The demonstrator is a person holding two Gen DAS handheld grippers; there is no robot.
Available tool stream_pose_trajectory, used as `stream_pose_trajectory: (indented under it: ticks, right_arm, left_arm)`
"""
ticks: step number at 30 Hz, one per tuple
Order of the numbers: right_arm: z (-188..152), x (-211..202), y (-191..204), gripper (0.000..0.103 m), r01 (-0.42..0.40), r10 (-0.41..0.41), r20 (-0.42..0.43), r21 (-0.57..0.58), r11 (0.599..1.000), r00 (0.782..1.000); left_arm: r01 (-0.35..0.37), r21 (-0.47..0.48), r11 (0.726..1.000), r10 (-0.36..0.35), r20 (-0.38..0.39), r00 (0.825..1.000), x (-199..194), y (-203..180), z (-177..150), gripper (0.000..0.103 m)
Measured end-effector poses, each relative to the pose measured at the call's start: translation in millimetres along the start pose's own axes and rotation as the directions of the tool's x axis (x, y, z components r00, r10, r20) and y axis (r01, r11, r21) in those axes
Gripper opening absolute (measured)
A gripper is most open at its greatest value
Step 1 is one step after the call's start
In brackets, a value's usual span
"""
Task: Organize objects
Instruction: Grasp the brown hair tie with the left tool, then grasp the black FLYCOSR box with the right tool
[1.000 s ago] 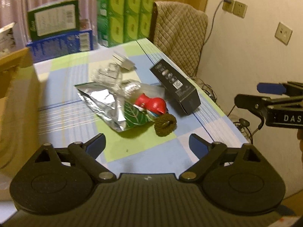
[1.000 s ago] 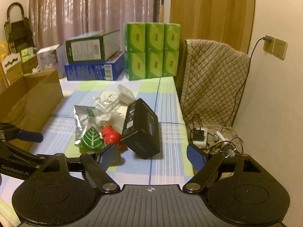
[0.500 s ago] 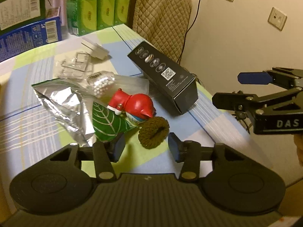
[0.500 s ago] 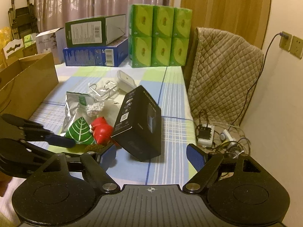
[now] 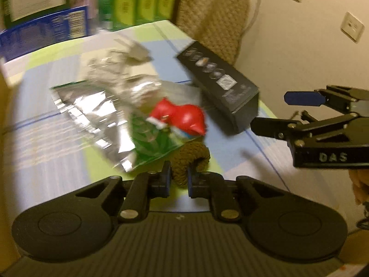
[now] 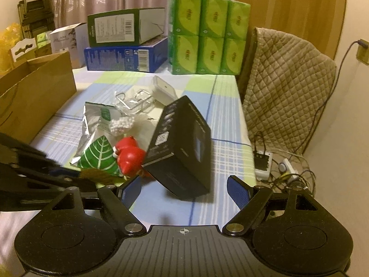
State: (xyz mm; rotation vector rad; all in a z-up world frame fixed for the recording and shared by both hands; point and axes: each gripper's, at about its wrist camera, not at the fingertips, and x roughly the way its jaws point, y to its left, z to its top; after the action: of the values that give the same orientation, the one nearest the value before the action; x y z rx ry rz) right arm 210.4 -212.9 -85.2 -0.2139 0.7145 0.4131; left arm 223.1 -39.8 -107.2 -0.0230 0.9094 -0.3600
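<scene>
Left gripper [image 5: 179, 178] jaws pinch the brown knitted ring [image 5: 191, 161] for lifting off the worktop [image 6: 221, 124]; right gripper [image 6: 184, 190] jaws wide, idle.

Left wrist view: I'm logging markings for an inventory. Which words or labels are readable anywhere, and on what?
"DAS": on the right tongs, whose body runs past the picture's edge.
Black box: print and code blurred.
Green box, blue box: barcodes, text too small.
Green packs: logo unreadable.
</scene>
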Motion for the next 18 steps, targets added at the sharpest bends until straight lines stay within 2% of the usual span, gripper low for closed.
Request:
stream_pose_trajectory:
  ticks: [5, 11, 13, 14, 15, 17, 18]
  right_arm:
    - [7.2, 12.8, 12.4, 0.079, -0.008, 0.008, 0.007, -0.033, 0.999, 1.0]
    - [12.7, 37.2, 32.5, 0.079, 0.047, -0.048, -0.004, -0.145, 0.988, 0.999]
    - [12.5, 47.0, 37.4, 0.073, 0.068, -0.073, -0.016, -0.191, 0.979, 0.997]
    - [11.7, 51.1, 38.7, 0.063, 0.074, -0.081, -0.024, -0.21, 0.975, 0.996]
    - [11.8, 55.0, 39.4, 0.059, 0.092, -0.1, -0.027, -0.225, 0.97, 0.995]
    - [11.9, 58.2, 37.1, 0.056, 0.102, -0.11, -0.023, -0.232, 0.967, 0.994]
    - [12.3, 58.0, 35.1, 0.051, 0.107, -0.114, -0.018, -0.224, 0.969, 0.993]
  left_arm:
    - [-0.016, -0.086, 0.996, 0.018, 0.026, 1.0, -26.3, 15.7, -8.4, 0.01]
    - [-0.02, -0.116, 0.993, 0.025, 0.045, 0.999, -40.4, 21.4, -6.0, 0.01]
    - [-0.019, -0.12, 0.993, 0.025, 0.048, 0.999, -41.1, 22.7, -4.9, 0.01]
    - [-0.019, -0.121, 0.992, 0.025, 0.048, 0.999, -41.3, 22.7, -5.3, 0.01]
    - [-0.02, -0.122, 0.992, 0.026, 0.048, 0.999, -41.3, 23.5, -5.1, 0.01]
    - [-0.02, -0.126, 0.992, 0.026, 0.049, 0.998, -41.1, 24.9, -5.9, 0.01]
    - [-0.019, -0.129, 0.992, 0.025, 0.049, 0.998, -41.0, 25.4, -6.5, 0.01]
